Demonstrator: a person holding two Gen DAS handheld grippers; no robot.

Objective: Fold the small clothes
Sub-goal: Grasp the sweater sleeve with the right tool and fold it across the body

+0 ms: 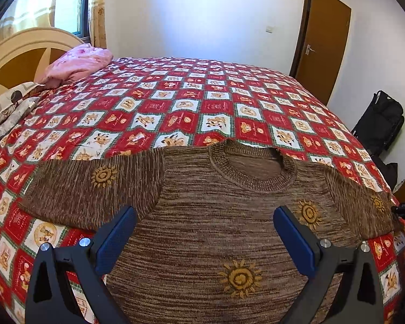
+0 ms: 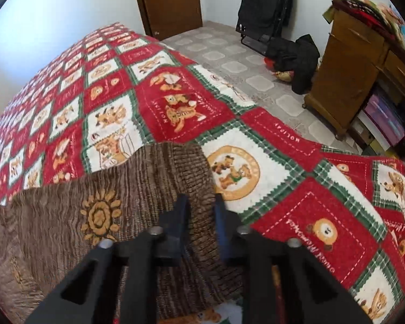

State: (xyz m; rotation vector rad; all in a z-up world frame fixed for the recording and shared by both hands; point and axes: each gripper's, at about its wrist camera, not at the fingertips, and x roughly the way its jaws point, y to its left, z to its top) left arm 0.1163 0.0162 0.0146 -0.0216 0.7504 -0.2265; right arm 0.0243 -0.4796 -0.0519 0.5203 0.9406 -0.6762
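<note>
A brown knit sweater (image 1: 216,216) with yellow sun motifs lies flat, front up, on the red patchwork bedspread (image 1: 175,102). Its round collar (image 1: 252,170) points away from me and both sleeves are spread sideways. My left gripper (image 1: 205,210) hovers over the chest, open wide, with nothing between its blue pads (image 1: 116,240). In the right wrist view my right gripper (image 2: 202,205) has its fingers close together, pinching the ribbed cuff (image 2: 175,167) at the end of the right sleeve (image 2: 67,216), near the bed's edge.
A pink pillow (image 1: 78,62) and folded grey bedding (image 1: 8,108) lie by the headboard (image 1: 19,51) at the far left. Beyond the bed's right edge are tiled floor (image 2: 229,54), a wooden cabinet (image 2: 351,67), black bags (image 2: 267,0) and a brown door (image 1: 324,40).
</note>
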